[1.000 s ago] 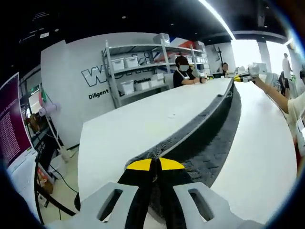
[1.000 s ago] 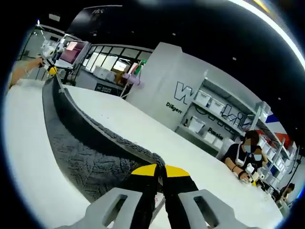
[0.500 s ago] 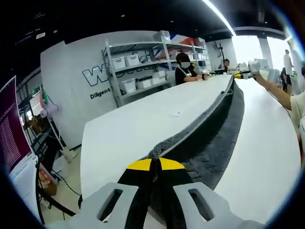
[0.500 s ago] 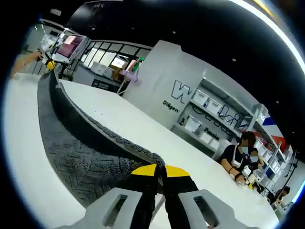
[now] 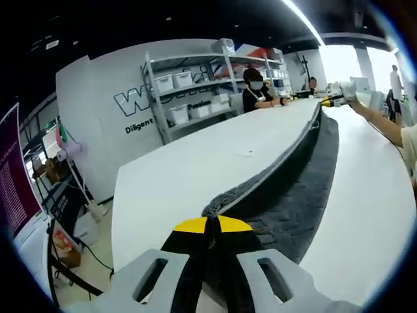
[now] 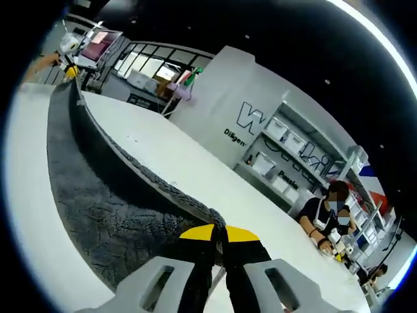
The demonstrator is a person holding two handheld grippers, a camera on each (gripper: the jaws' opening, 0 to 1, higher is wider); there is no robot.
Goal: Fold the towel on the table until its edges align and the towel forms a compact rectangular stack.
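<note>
In the left gripper view, your left gripper (image 5: 210, 225) is clenched on one end of the dark grey towel (image 5: 293, 195), whose long edge runs taut away over the white table (image 5: 189, 176) to the right gripper (image 5: 332, 101), small in the distance at the far end. Compared with a second ago, the pinched edge sits a little lower and more of the towel's ribbed surface lies spread beside it, so you seem to be carrying the held edge over and down toward the table; judged from that, the fold is under way but the edges are not yet aligned. On the wall (image 5: 98, 85) behind the shelving (image 5: 189, 91) you can read "Diligent" under large white letters beginning with "W"; the rest is cut off by the shelves. In the right gripper view, your right gripper (image 6: 218, 229) is clamped on the other end of the towel (image 6: 98, 202), the same edge curving off to the left gripper (image 6: 68, 65) far away. Here too more flat towel shows than a moment back, lying on the table (image 6: 195, 182) beneath the raised edge. The wall (image 6: 221, 85) shows a large "W" and small writing that seems to begin "Dil"; the rest is too small to read.
</note>
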